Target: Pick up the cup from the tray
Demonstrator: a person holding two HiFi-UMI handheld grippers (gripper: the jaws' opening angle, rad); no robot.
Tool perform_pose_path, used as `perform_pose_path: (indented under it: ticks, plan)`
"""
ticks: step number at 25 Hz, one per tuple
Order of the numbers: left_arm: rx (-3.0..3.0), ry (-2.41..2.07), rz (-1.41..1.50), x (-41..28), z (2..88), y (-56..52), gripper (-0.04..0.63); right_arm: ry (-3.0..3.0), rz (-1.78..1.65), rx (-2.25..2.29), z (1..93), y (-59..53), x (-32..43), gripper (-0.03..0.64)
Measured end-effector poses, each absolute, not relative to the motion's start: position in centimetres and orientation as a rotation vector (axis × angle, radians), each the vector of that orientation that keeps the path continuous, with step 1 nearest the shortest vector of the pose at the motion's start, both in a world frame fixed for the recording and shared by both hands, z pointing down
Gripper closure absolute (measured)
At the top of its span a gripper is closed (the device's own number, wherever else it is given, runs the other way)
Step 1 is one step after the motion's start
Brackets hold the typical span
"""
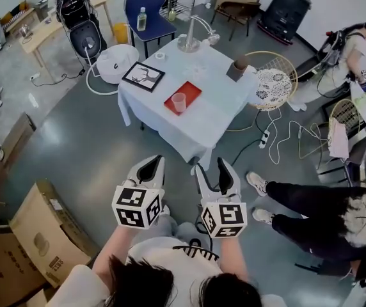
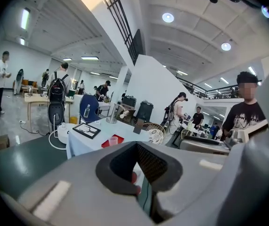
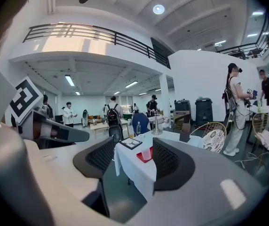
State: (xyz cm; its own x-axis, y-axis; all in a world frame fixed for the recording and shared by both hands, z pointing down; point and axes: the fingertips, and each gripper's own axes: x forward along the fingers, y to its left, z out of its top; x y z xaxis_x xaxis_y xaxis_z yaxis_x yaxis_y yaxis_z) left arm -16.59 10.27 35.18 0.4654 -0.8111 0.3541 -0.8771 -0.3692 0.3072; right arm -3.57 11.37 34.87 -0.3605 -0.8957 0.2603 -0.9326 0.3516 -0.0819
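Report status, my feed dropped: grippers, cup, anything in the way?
Left gripper jaws together, right gripper jaws apart, both empty. Cup upright on red tray, on the table ahead, untouched. Bare floor between; bystander's legs off to the right.

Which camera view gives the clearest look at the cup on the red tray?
The head view: the cup stands upright on the red tray, seen from above with nothing in front. The right gripper view shows it small and far, between the open fingers; the left gripper view shows it small and distant too.
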Motion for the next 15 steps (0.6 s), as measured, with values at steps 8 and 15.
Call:
perform_pose_path:
  ticks: [8,15]
  plan:
    - [2.242,-1.395,0.216,-17.9,37.0,6.8,0.595,-2.438,0.269,1.621,35.4,7.8,-4.9,0.301]
    - [2.193,-1.426,0.252,-19.0,38.9,2.7,0.595,-2.455,0.251,1.557,37.0,2.5,-6.0,0.286]
